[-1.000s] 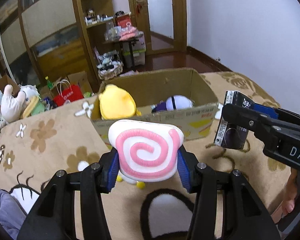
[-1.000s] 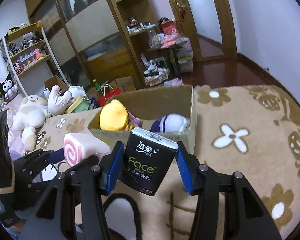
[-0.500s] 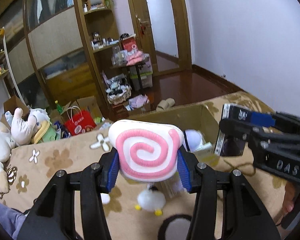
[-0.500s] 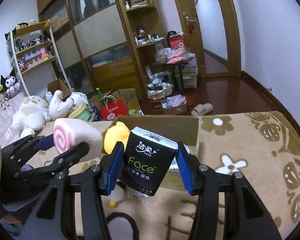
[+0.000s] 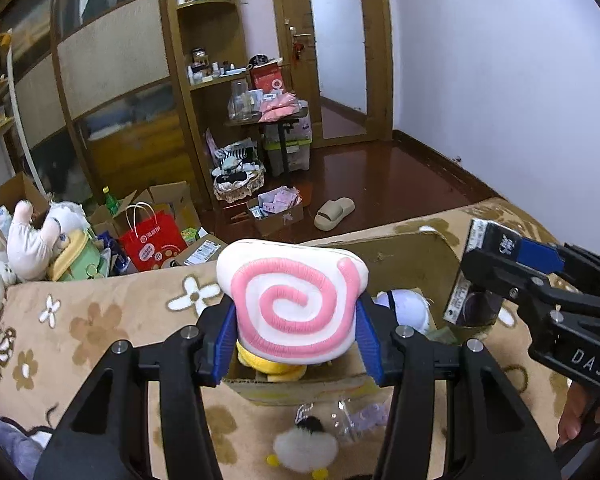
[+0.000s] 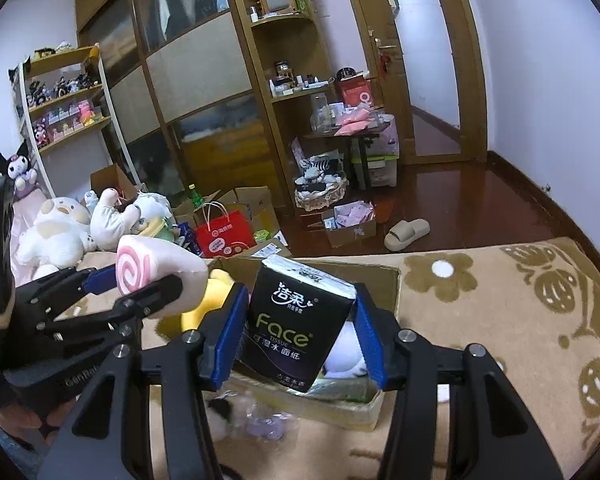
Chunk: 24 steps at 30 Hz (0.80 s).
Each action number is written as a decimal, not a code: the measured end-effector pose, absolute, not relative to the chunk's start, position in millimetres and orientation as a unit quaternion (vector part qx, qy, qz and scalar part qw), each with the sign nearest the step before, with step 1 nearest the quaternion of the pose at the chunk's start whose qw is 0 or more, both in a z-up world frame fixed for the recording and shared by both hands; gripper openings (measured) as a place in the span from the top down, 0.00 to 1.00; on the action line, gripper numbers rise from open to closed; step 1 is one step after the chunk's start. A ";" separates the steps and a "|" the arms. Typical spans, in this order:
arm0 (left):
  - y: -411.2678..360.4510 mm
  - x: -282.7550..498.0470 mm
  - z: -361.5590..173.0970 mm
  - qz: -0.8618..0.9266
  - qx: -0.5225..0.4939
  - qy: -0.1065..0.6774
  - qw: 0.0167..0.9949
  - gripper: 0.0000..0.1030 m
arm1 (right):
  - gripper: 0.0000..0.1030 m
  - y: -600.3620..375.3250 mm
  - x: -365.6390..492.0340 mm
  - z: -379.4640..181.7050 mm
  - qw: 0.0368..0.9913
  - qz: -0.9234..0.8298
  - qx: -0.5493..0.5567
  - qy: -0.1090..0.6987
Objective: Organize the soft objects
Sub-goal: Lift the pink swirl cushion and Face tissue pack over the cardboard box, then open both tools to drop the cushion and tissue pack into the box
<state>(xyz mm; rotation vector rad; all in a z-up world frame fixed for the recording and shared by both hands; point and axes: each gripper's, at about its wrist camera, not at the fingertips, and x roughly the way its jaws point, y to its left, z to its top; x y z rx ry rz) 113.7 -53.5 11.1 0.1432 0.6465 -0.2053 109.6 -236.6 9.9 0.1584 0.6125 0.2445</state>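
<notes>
My left gripper [image 5: 296, 330] is shut on a white plush roll with a pink swirl [image 5: 294, 302] and holds it above the near left part of an open cardboard box [image 5: 412, 252]. My right gripper [image 6: 298, 334] is shut on a black "Face" tissue pack [image 6: 296, 324] and holds it above the box [image 6: 384, 276] too. The pack shows in the left wrist view [image 5: 480, 276], and the roll in the right wrist view [image 6: 156, 270]. Inside the box lie a yellow plush [image 5: 270, 366] and a white and purple plush [image 5: 406, 306].
The box stands on a tan flowered blanket [image 5: 92, 320]. A small white fluffy toy [image 5: 304, 450] and a clear wrapper [image 5: 354, 420] lie in front of the box. Plush toys [image 6: 60, 224] pile at the left. Beyond the bed are a red bag [image 5: 152, 236] and floor clutter.
Both grippers have moved forward and up with their loads, from in front of the box to above it. The box now sits lower in both views.
</notes>
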 end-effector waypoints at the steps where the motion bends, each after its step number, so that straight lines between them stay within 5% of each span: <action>1: -51.9 116.5 7.6 -0.104 0.065 0.318 0.940 0.51 | 0.46 -237.0 111.6 6.9 0.943 0.120 0.078 0.301; 24: -70.4 146.4 -50.0 -0.122 0.087 0.382 0.912 0.37 | 0.46 -245.9 134.4 -42.3 0.930 0.098 0.076 0.346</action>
